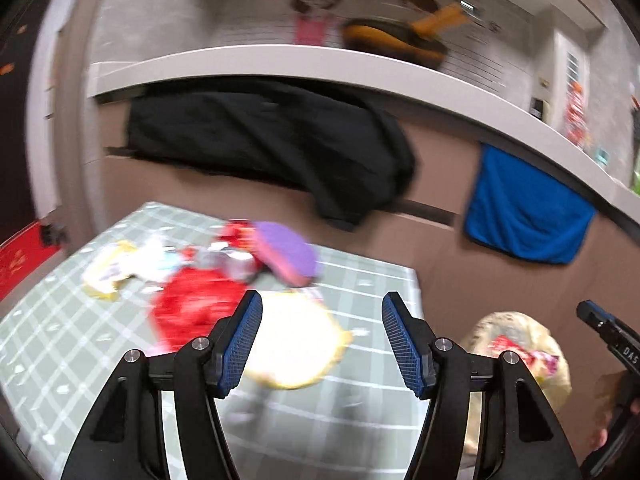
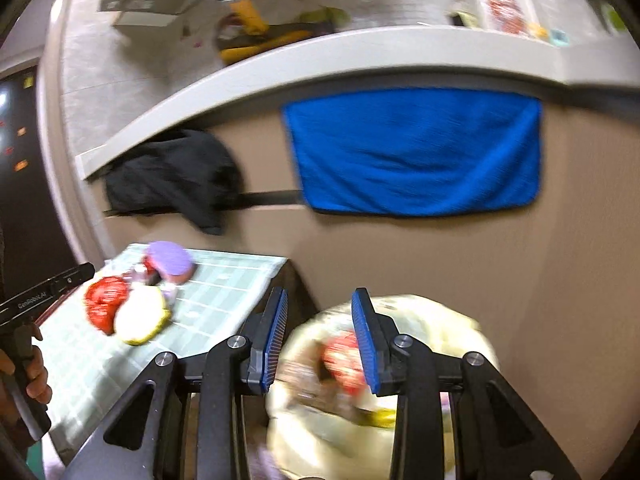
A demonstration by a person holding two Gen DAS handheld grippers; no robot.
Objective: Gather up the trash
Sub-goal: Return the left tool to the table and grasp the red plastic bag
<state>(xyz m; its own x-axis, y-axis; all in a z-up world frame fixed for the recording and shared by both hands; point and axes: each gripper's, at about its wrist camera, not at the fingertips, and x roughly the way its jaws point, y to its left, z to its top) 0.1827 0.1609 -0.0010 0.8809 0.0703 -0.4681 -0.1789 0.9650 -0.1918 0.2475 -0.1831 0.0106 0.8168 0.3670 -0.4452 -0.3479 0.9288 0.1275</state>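
Note:
Several pieces of trash lie on a table under a green checked cloth (image 1: 60,360): a red wrapper (image 1: 192,308), a pale yellow round piece (image 1: 292,344), a purple and pink disc (image 1: 286,252), a yellowish wrapper (image 1: 106,276) and silver scraps (image 1: 228,260). My left gripper (image 1: 322,300) hovers over the near part of the table, wide open and empty. Beside the table's right edge stands a pale yellow trash bag (image 2: 328,440) with a red wrapper (image 2: 340,356) in it. My right gripper (image 2: 321,294) hangs above the bag, partly open, with nothing pressed between its pads.
A brown cabinet front rises behind the table under a white counter (image 1: 280,64). A black cloth (image 1: 272,148) and a blue towel (image 1: 528,212) hang from it. An orange and black pan (image 1: 396,36) sits on the counter. A hand (image 2: 34,376) holds the left gripper's handle.

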